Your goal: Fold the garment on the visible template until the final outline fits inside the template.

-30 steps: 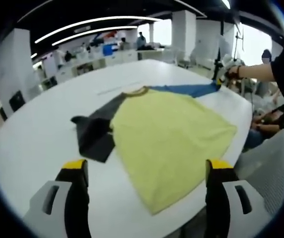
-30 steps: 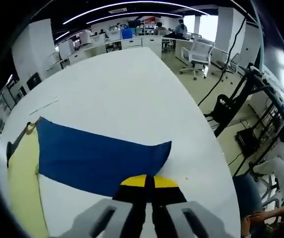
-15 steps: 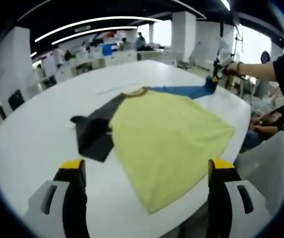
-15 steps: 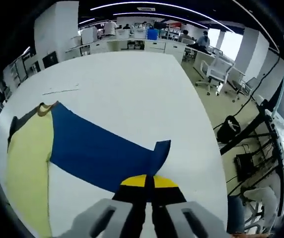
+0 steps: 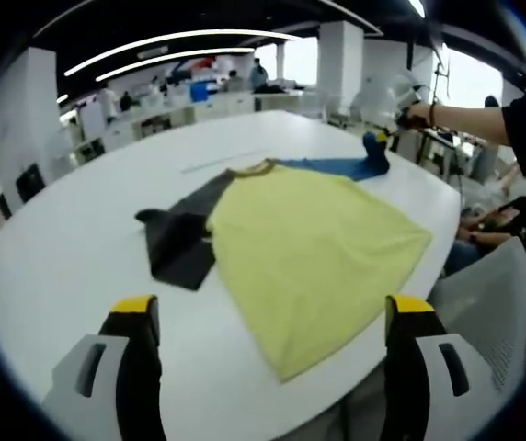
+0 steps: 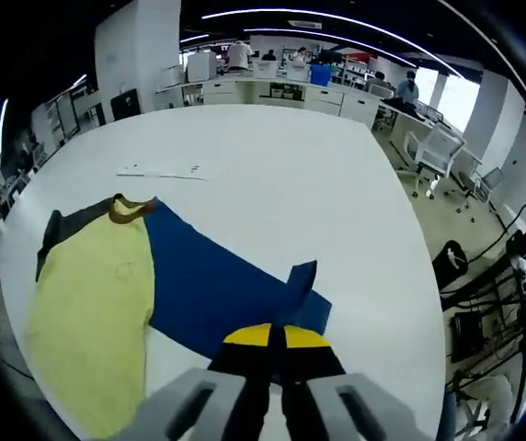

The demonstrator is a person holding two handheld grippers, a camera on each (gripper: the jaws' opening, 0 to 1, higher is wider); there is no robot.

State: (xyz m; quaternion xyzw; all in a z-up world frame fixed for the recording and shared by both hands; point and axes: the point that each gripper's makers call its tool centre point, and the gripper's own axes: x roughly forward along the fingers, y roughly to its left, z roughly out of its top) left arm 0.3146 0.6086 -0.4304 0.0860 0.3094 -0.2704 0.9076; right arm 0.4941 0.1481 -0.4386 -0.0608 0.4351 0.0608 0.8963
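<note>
On white table point(image 6: 245, 156), right gripper point(image 6: 277, 337) pinches blue sleeve point(image 6: 217, 289).

Tabletop: large white rounded tabletop point(image 5: 79, 239), spanning the centre of both views point(image 6: 272, 175).
Chair: white swivel office chair point(image 6: 436, 152), right side of the right gripper view, standing on the floor beyond the tabletop edge.
Ceiling lights: long curved white light strips point(image 5: 171, 46), upper left of the left gripper view.
Pillar: square white pillar point(image 6: 134, 46), upper left of the right gripper view.
Back desks: row of white desks point(image 6: 281, 90) with people seated behind, top centre of the right gripper view.
</note>
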